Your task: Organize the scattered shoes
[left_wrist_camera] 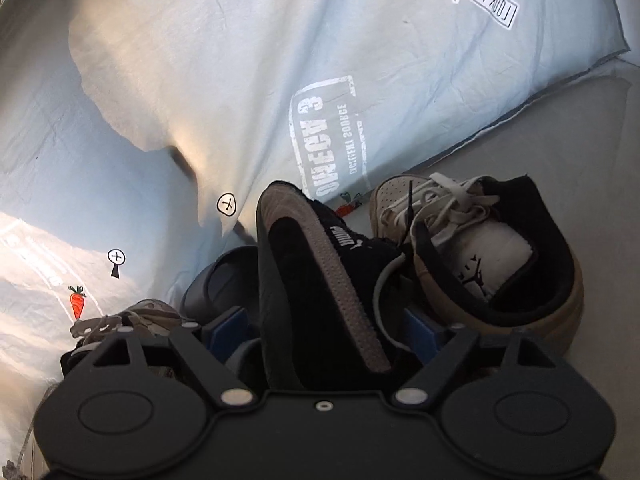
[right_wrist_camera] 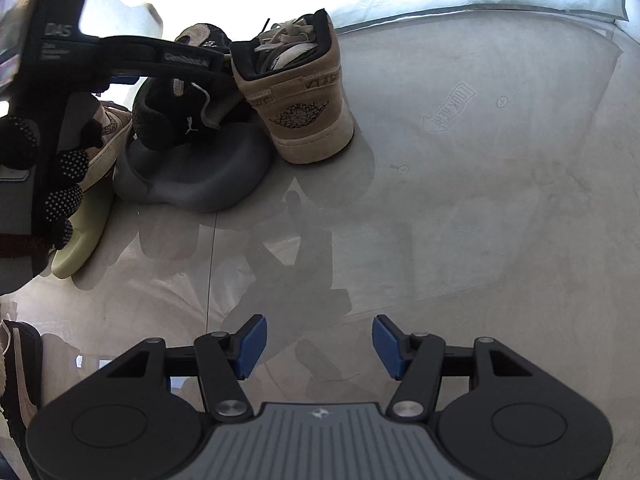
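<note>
1. The left gripper [left_wrist_camera: 326, 334] is pinching the black Puma sneaker [left_wrist_camera: 320, 280], its blue pads [left_wrist_camera: 228, 330] pressing against either side of the shoe near the heel end, with the shoe's tan side stripe running toward the camera.
2. That sneaker is sitting on top of a pile of shoes on the grey floor [right_wrist_camera: 460, 220], resting across a dark grey foam slide [right_wrist_camera: 200, 176].
3. A tan Jordan sneaker [left_wrist_camera: 480, 248] with white laces is standing just beside the black one, touching it; from the right wrist view its heel [right_wrist_camera: 304, 112] is facing the camera.
4. Another tan sneaker [left_wrist_camera: 132, 320] is lying at the left side of the pile, partly hidden behind the left gripper's body.
5. A pale green slide [right_wrist_camera: 84, 240] is lying beside the grey slide, near the gloved hand [right_wrist_camera: 60, 176] that is gripping the left tool's handle.
6. The right gripper [right_wrist_camera: 320, 346] is hovering over bare floor, well apart from the pile, with its blue pads [right_wrist_camera: 250, 346] spread wide and nothing between them.
7. A light blue printed sheet [left_wrist_camera: 240, 60] is hanging behind the shoes.
8. One more black-and-tan sneaker [right_wrist_camera: 20, 368] is showing at the left edge of the right wrist view.
</note>
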`<state>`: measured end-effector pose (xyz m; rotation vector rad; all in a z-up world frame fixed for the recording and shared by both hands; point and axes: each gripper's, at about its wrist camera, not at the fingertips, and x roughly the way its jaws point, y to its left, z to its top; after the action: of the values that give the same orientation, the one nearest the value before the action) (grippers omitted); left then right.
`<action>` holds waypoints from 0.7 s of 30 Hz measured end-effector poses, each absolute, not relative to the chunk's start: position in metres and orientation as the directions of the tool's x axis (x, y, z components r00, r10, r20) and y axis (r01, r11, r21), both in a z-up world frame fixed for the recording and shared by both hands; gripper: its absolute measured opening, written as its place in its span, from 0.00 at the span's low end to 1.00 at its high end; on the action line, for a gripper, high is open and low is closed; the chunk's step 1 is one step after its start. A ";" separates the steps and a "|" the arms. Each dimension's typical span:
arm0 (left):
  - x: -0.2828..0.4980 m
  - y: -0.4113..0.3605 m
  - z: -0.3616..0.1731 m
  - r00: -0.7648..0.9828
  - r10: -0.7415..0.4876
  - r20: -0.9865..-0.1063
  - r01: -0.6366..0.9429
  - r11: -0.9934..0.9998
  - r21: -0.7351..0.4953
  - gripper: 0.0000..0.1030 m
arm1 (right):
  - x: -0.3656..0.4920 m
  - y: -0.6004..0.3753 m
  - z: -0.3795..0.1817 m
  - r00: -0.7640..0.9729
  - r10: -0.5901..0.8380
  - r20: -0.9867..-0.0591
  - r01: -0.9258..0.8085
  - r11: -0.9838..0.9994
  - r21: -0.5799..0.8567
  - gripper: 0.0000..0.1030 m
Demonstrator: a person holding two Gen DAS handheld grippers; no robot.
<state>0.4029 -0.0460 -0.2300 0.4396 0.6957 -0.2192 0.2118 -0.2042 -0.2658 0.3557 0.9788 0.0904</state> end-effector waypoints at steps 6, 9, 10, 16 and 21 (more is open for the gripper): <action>0.427 -0.046 -0.241 0.713 -0.002 -0.702 0.296 0.908 0.298 0.90 | 0.210 -0.210 -0.269 0.556 0.227 -0.800 0.101 0.936 0.336 0.58; 0.438 -0.043 -0.243 0.692 0.005 -0.722 0.272 0.924 0.267 0.64 | 0.212 -0.211 -0.271 0.552 0.229 -0.802 0.105 0.935 0.339 0.58; 0.439 -0.039 -0.240 0.684 -0.009 -0.729 0.262 0.937 0.233 0.63 | 0.212 -0.211 -0.271 0.553 0.228 -0.801 0.103 0.936 0.337 0.58; 0.442 0.001 -0.208 0.637 -0.147 -0.757 0.162 0.985 -0.055 0.61 | 0.211 -0.209 -0.269 0.570 0.220 -0.791 0.090 0.941 0.327 0.58; 0.402 0.036 -0.176 0.617 -0.291 -0.731 0.188 0.957 -0.223 0.61 | 0.208 -0.213 -0.264 0.591 0.207 -0.779 0.103 0.939 0.327 0.58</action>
<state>0.4022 0.0360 -0.1759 -0.1285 0.8629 -0.2766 0.2081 -0.2127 -0.2639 0.3583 0.9417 0.0623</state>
